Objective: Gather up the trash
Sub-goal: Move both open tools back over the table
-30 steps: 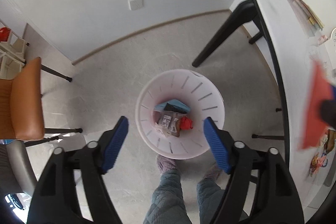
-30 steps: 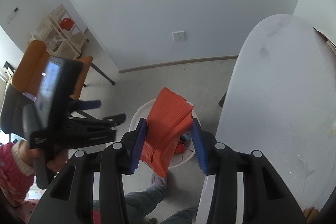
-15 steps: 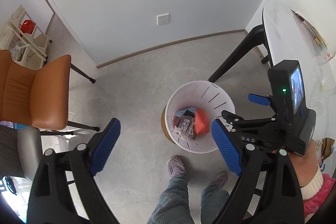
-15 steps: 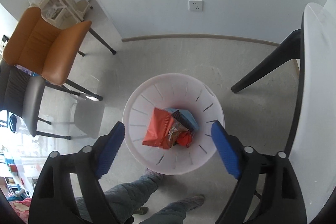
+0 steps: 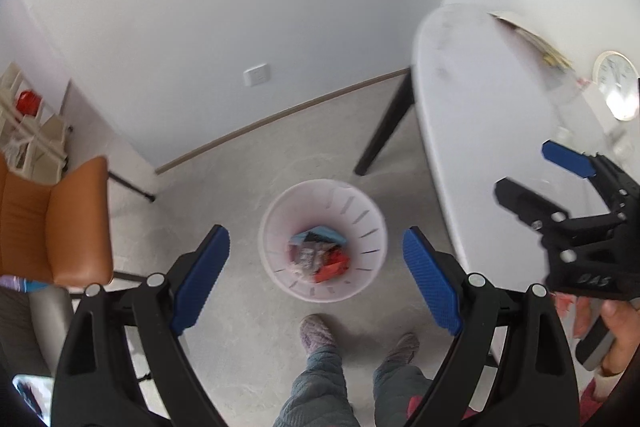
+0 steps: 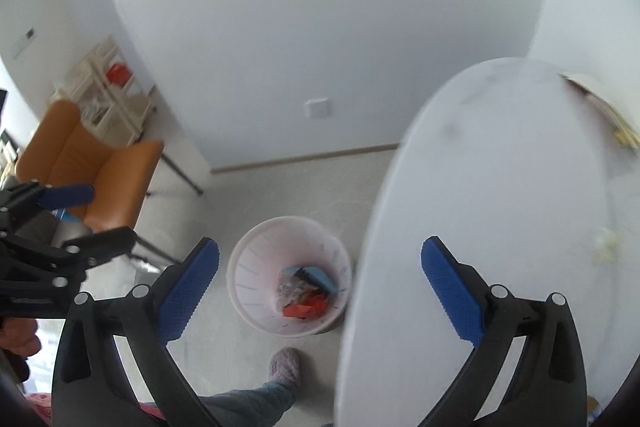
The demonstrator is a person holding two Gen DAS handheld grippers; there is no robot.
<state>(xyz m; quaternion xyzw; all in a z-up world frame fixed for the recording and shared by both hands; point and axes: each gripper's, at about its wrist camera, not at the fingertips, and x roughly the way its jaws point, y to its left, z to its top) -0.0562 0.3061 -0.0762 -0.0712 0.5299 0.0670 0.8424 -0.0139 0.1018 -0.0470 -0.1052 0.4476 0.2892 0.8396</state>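
Observation:
A white slotted trash bin (image 5: 360, 219) stands on the floor beside the white table; it also shows in the right wrist view (image 6: 256, 267). Inside lie a red wrapper (image 5: 330, 267), a blue packet (image 5: 320, 235) and a grey wrapper (image 5: 306, 255); the red wrapper also shows in the right wrist view (image 6: 302, 309). My left gripper (image 5: 316, 281) is open and empty, high above the bin. My right gripper (image 6: 320, 291) is open and empty, raised above the bin and the table edge; it also shows in the left wrist view (image 5: 540, 175).
The white oval table (image 5: 488, 131) is at the right, with papers (image 5: 532, 39) and a round clock (image 5: 614, 75) at its far side. An orange chair (image 5: 60, 227) stands at the left. A white shelf (image 6: 108, 95) stands by the wall. The person's feet (image 5: 318, 333) are near the bin.
My right gripper opened and dropped the red wrapper into the bin, then rose and swung toward the table. My left gripper has lifted higher above the bin.

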